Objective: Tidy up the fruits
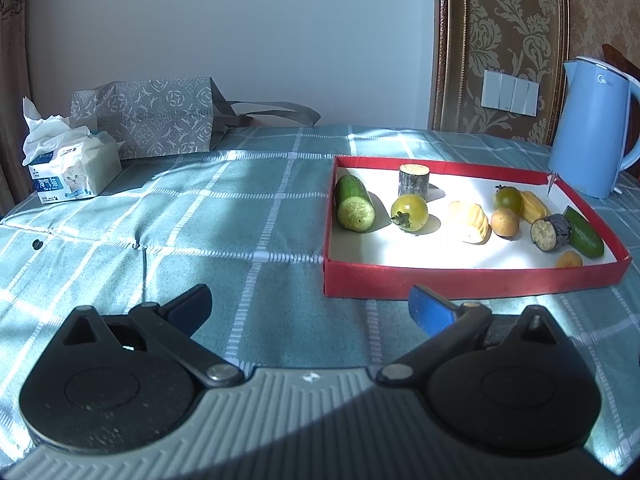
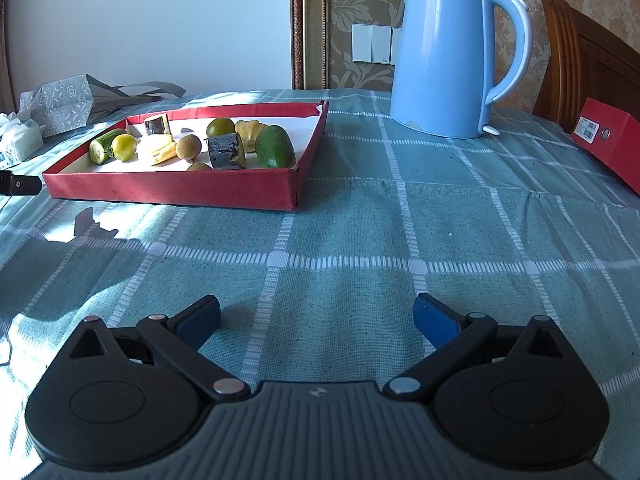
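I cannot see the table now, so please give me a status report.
Left gripper open, empty. Right gripper open, empty. Fruits all in red tray, none held. Kettle beside tray, path clear.

the blue electric kettle (image 2: 440,52) carries the brand "midea" in pale letters near its top rim, readable in the right wrist view; in the left wrist view the same mark on the kettle (image 1: 588,128) is too blurred to make out fully. the tissue pack (image 1: 72,172) bears large chinese characters beside a kitten picture, too small to read surely. the red box (image 2: 612,140) at the right edge has a white printed label, its text illegible.
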The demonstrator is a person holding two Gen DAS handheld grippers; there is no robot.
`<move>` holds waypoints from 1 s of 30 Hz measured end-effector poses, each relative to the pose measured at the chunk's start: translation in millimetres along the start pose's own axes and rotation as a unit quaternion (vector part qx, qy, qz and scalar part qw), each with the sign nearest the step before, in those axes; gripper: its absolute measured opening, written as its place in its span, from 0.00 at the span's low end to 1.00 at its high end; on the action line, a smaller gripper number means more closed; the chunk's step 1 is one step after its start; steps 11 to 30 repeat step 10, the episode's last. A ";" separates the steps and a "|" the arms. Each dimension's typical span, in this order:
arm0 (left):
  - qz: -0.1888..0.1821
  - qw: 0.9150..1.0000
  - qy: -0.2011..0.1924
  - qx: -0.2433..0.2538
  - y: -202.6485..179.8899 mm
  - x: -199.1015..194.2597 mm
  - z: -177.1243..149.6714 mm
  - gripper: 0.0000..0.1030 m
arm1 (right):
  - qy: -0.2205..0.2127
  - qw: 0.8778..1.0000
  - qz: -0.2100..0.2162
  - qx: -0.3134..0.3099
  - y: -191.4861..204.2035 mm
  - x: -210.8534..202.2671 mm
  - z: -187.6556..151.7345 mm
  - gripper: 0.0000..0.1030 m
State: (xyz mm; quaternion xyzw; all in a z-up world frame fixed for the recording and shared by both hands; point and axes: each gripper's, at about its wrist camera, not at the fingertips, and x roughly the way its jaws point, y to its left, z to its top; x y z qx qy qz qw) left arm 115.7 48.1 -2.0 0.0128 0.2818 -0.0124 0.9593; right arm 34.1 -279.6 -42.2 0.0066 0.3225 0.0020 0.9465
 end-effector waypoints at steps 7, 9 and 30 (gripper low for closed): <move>0.009 1.000 -0.019 0.012 -3.7 -4.8 -1.5 1.00 | 0.000 1.000 0.000 0.000 0.0 0.0 0.0 1.00; 0.010 1.000 -0.021 0.014 -4.5 -5.6 -1.4 1.00 | 0.000 1.000 0.000 0.000 0.0 0.0 0.0 1.00; 0.009 1.000 -0.021 0.014 -4.5 -5.8 -1.3 1.00 | 0.000 1.000 0.000 0.000 -0.1 0.0 0.0 1.00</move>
